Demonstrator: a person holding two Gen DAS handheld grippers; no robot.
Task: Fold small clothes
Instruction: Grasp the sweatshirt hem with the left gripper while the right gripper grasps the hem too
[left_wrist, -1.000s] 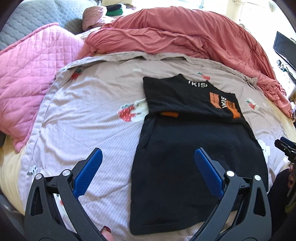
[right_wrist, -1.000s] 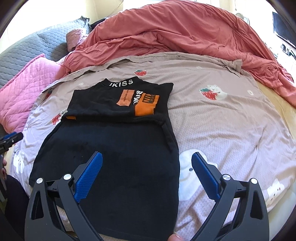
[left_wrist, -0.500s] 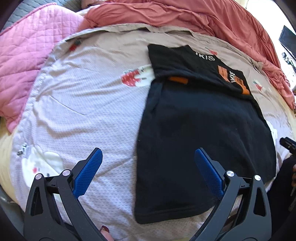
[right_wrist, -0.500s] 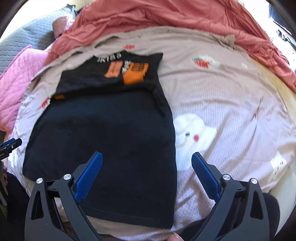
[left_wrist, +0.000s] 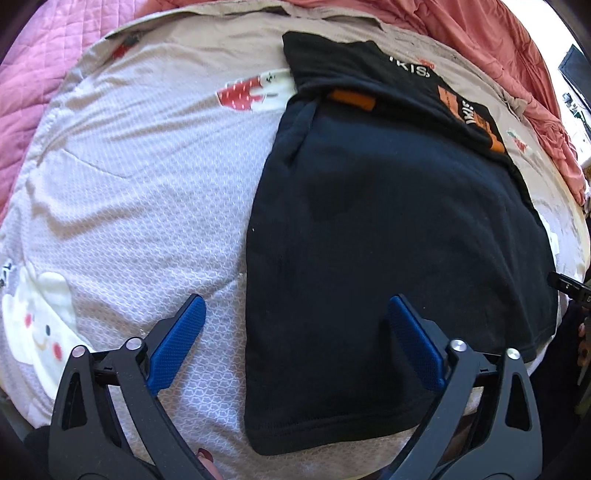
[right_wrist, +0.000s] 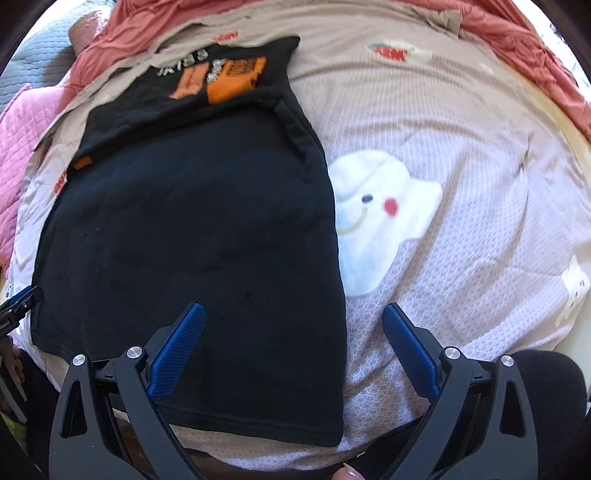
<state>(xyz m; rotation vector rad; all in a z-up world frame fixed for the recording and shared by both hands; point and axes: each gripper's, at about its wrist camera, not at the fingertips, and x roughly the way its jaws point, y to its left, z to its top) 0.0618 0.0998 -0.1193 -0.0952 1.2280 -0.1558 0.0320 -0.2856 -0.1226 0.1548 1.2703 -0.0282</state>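
Note:
A black T-shirt with orange and white print lies flat on the bed, its upper part folded down over the body; it also shows in the right wrist view. My left gripper is open and empty, low over the shirt's near left hem corner. My right gripper is open and empty, low over the near right hem corner. Each gripper straddles a side edge of the shirt.
The shirt lies on a pale lilac sheet with cartoon prints. A salmon duvet is bunched at the far side. A pink quilted pillow lies far left. The bed's near edge is just below both grippers.
Both grippers have moved down and forward toward the shirt's near hem, so the shirt looms larger. Both stay open. The shirt has not moved.

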